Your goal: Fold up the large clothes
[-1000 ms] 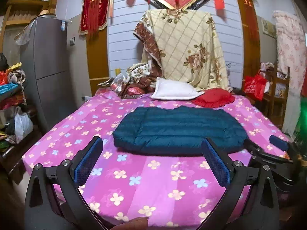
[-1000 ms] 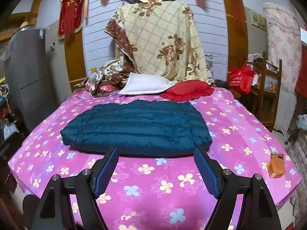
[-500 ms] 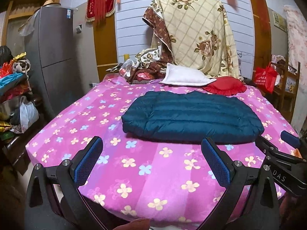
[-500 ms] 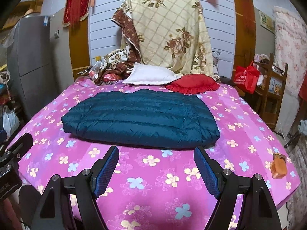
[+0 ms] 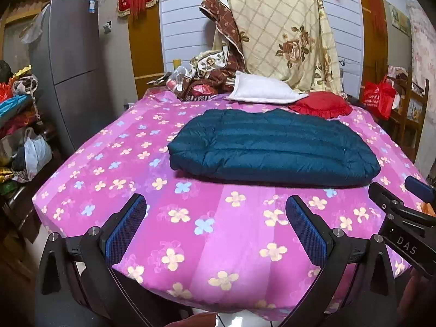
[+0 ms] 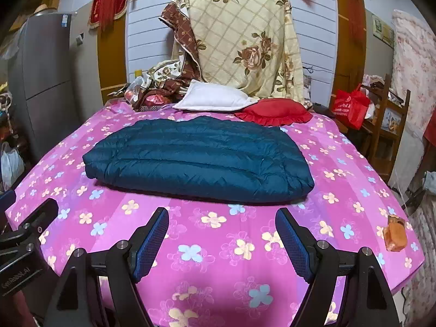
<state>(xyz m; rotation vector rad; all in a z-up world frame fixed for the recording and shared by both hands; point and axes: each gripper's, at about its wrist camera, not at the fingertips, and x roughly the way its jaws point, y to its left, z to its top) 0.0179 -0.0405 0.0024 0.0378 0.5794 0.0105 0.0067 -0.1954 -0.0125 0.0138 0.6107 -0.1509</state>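
A dark teal quilted down jacket (image 5: 272,147) (image 6: 199,158) lies folded into a flat rectangle in the middle of the bed. The bed carries a pink flowered sheet (image 5: 207,223) (image 6: 218,234). My left gripper (image 5: 215,207) hovers over the bed's near edge, short of the jacket, jaws wide apart with nothing between them. My right gripper (image 6: 222,219) also hangs open and empty in front of the jacket's near edge. Each gripper shows at the side of the other's view: the right gripper (image 5: 403,212) and the left gripper (image 6: 24,234).
A white pillow (image 6: 215,99) and a red cushion (image 6: 272,111) lie at the bed's head under a draped floral quilt (image 6: 245,41). An orange object (image 6: 395,235) sits near the bed's right corner. A grey fridge (image 5: 70,62) stands left, a wooden chair (image 6: 387,125) right.
Both views have tilted downward and drawn slightly closer to the bed, so the jacket sits higher and larger in frame. Both grippers stayed open; the jacket has not moved.
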